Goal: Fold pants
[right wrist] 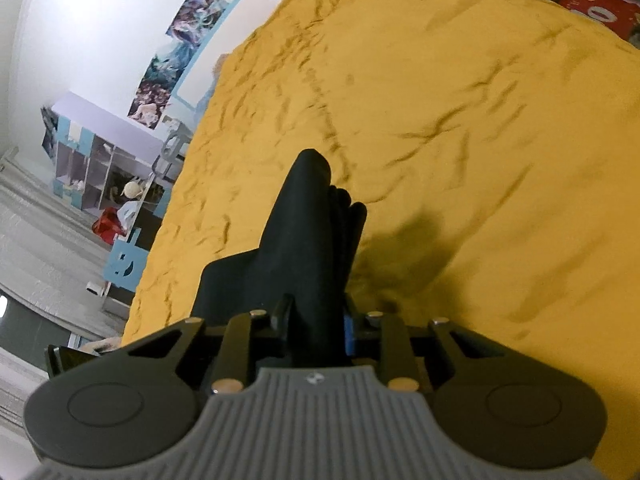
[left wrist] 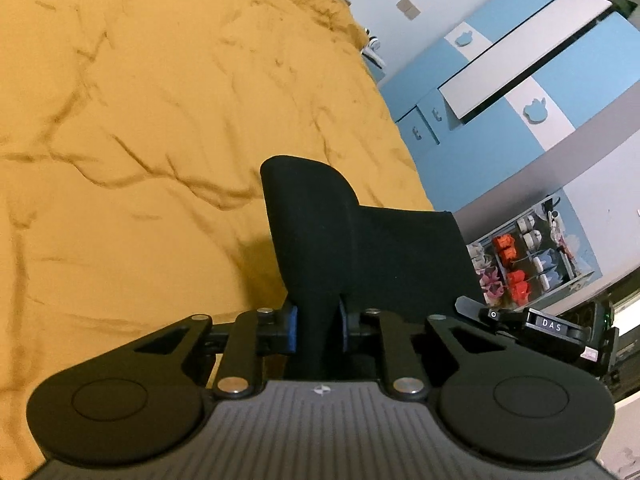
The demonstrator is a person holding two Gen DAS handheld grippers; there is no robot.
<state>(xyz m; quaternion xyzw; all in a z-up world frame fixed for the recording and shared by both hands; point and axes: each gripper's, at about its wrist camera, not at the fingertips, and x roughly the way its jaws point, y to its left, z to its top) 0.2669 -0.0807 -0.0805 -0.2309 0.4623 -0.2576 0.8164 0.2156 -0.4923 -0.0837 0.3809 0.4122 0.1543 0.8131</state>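
Note:
The black pants (left wrist: 320,232) hang lifted over a bed with a mustard-yellow cover (left wrist: 140,120). My left gripper (left wrist: 317,330) is shut on a thick bunch of the black cloth, which rises between its blue pads and stretches off to the right. In the right wrist view the pants (right wrist: 304,232) stand up in folds above the yellow cover (right wrist: 440,120), and my right gripper (right wrist: 316,326) is shut on them too. The other gripper's black body (left wrist: 532,326) shows at the right edge of the left wrist view.
Blue and white cupboards (left wrist: 500,92) and a shelf of small red and white items (left wrist: 524,264) stand beyond the bed's right edge. On the other side are a cubby shelf (right wrist: 100,176) and wall posters (right wrist: 176,52). A red patterned thing (right wrist: 592,4) lies at the bed's far end.

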